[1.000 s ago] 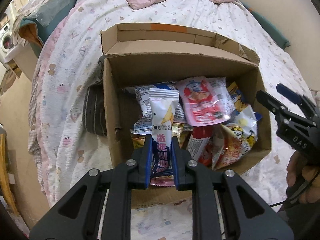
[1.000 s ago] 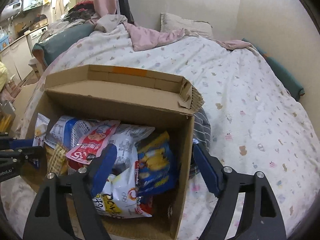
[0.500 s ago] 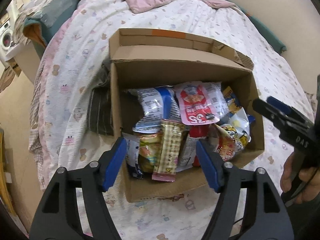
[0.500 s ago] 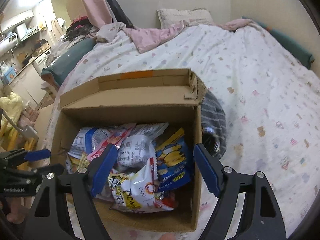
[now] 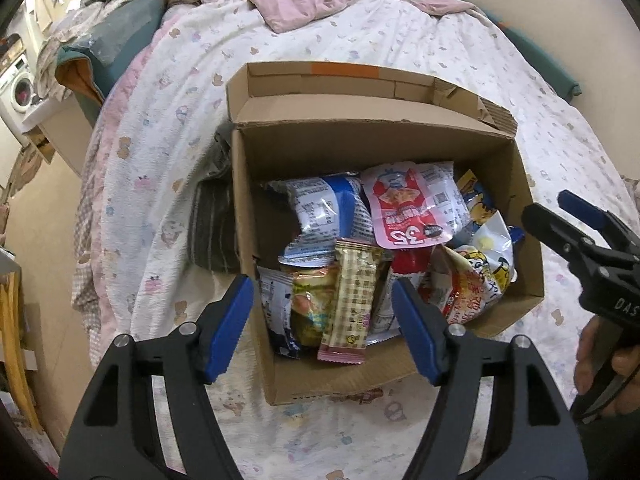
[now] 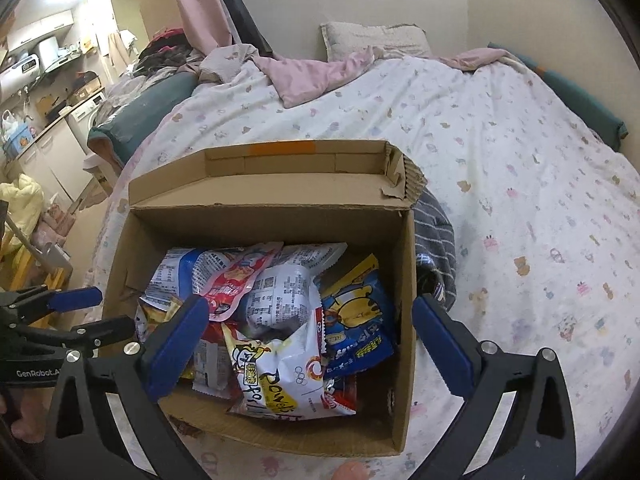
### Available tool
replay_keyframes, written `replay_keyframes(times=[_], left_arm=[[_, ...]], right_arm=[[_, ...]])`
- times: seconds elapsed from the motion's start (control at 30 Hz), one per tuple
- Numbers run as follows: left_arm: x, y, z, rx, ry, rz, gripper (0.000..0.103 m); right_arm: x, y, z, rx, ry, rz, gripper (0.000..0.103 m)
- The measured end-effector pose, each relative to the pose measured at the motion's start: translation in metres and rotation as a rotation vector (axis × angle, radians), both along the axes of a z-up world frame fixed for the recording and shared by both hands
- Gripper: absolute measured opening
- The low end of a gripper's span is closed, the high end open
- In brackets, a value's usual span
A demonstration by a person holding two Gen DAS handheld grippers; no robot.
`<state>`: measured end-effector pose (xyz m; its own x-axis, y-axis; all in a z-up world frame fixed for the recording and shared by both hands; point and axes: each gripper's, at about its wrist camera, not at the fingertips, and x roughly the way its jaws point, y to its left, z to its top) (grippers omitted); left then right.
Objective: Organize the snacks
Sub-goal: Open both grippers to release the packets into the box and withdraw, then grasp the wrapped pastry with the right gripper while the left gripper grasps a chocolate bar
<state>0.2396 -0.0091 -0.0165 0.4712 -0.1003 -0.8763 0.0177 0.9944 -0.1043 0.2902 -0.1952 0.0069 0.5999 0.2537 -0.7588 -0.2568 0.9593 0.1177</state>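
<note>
Bed [image 5: 400,40] carries the cardboard box [image 5: 524,216]; left tongs [image 5: 322,326] and right tongs [image 6: 310,342] hover released, empty, packets [image 5: 352,292] heaped at 6 o'clock inside, likely for sorting.

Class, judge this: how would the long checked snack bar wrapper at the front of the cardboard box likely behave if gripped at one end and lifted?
The checked snack bar looks slim, so probably light. Its straight shape suggests some stiffness. The glossy wrapper might slip.
</note>
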Motion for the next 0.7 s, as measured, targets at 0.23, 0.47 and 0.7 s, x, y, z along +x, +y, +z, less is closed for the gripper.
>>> replay_keyframes(times=[0.23,0.47,0.7], left_arm=[[-0.002,0.0,0.003,-0.002,-0.012,0.007,0.068],[-0.013,0.0,0.006,0.011,-0.035,0.008,0.068],[-0.027,0.004,0.008,0.04,-0.065,0.016,0.068]], right_arm=[[-0.004,-0.004,0.004,0.011,-0.002,-0.014,0.103],[-0.016,-0.002,0.01,0.023,-0.014,-0.017,0.103],[-0.028,-0.005,0.011,0.014,-0.014,-0.057,0.103]])
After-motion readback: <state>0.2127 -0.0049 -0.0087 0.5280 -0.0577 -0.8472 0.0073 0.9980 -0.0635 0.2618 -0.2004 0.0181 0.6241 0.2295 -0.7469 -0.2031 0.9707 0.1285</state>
